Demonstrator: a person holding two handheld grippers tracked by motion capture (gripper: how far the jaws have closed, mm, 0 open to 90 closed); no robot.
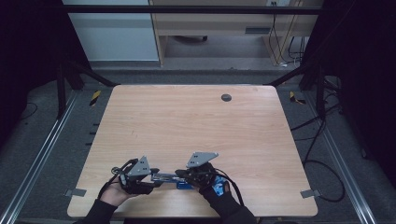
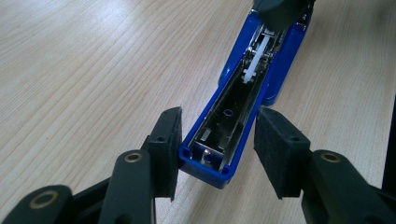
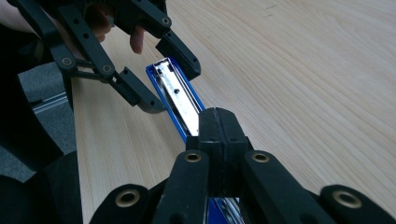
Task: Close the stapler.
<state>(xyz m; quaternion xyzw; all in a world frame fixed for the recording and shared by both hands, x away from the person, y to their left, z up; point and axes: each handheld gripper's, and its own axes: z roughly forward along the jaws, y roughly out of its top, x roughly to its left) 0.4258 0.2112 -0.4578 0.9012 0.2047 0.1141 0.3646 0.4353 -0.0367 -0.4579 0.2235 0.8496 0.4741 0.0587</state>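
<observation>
wooden table, grey floor, cables

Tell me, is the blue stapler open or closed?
Open. The stapler lies on the table with its metal staple channel showing from above.

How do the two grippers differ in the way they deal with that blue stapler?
The left gripper stands open, its pads either side of the blue stapler's front end. The right gripper is shut, pads pressed together over the stapler's middle. Both are black, hand-held and low over the wooden table.
</observation>
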